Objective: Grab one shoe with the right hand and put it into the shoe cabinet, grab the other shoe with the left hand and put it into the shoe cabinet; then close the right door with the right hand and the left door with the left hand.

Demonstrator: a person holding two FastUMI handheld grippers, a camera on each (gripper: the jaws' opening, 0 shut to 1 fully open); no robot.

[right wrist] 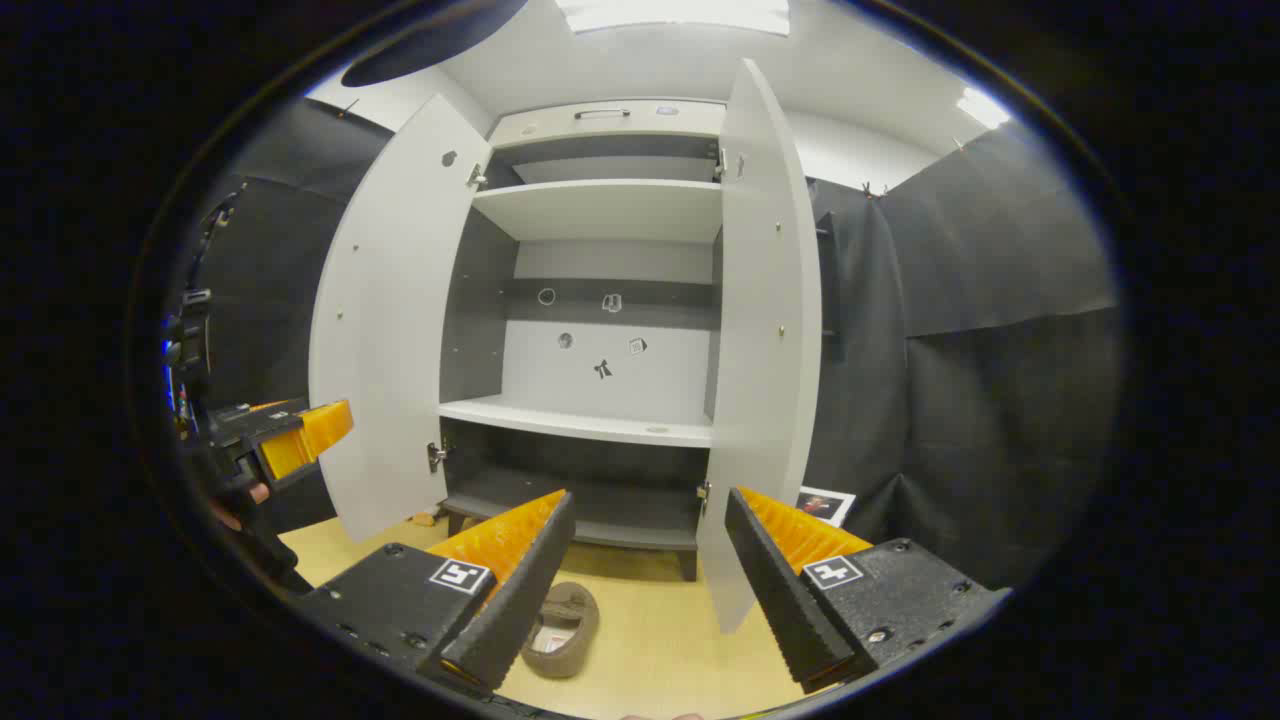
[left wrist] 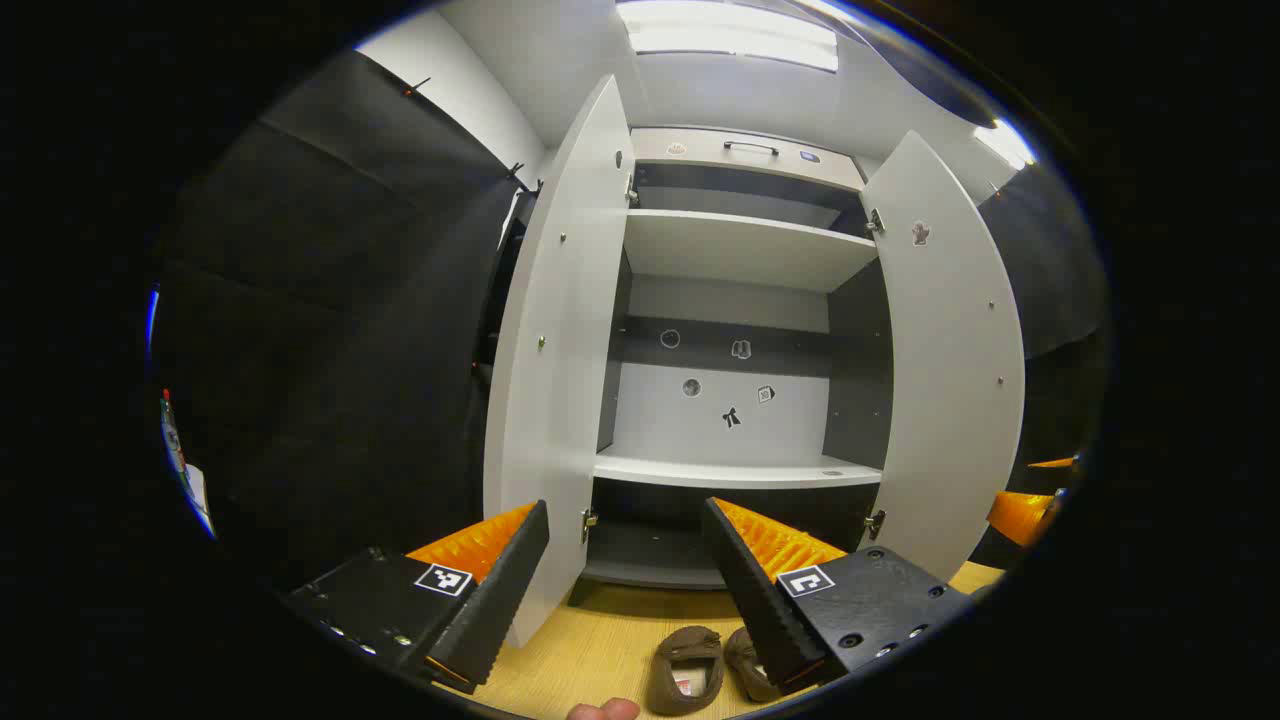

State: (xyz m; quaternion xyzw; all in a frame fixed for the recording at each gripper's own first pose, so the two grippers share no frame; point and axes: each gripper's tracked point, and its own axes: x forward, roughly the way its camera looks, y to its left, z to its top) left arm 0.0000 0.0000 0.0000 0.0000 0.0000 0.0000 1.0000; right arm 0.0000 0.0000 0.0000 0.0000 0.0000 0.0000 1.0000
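A: Claws first. Left claw [left wrist: 625, 585] has its jaws wide apart, nothing between them, held above the wooden floor [left wrist: 600, 640]. Right claw [right wrist: 648, 580] is the same: spread wide, gripping nothing.

B: Shoes?

A: Two brown shoes on the floor, side by side, in front of the shoe cabinet [left wrist: 735, 300]. In the left gripper view one shoe [left wrist: 688, 668] lies just below the gap in the jaws, opening up, and the second shoe [left wrist: 745, 662] is right next to it, partly hidden behind the claw's right finger. A fingertip [left wrist: 603, 709] pokes in at the bottom edge near them. The right gripper view shows one of them low down, by its own left finger.

B: Neither one held?

A: No, both lie on the floor, clear of the fingers.

B: Cabinet?

A: Past the shoes. Both doors stand wide open: left door [left wrist: 560, 350], right door [left wrist: 950, 360]. Inside, a dark bottom compartment, a white lower shelf [left wrist: 735, 470] above it, a white upper shelf [left wrist: 745, 250] higher up. Small stickers on the back panel [left wrist: 725, 405]. No shoes on either shelf.

B: Other claw visible anywhere?

A: Yes, in the right gripper view the left one is off at the left edge, a hand [right wrist: 235, 500] holding it, beside the left door.
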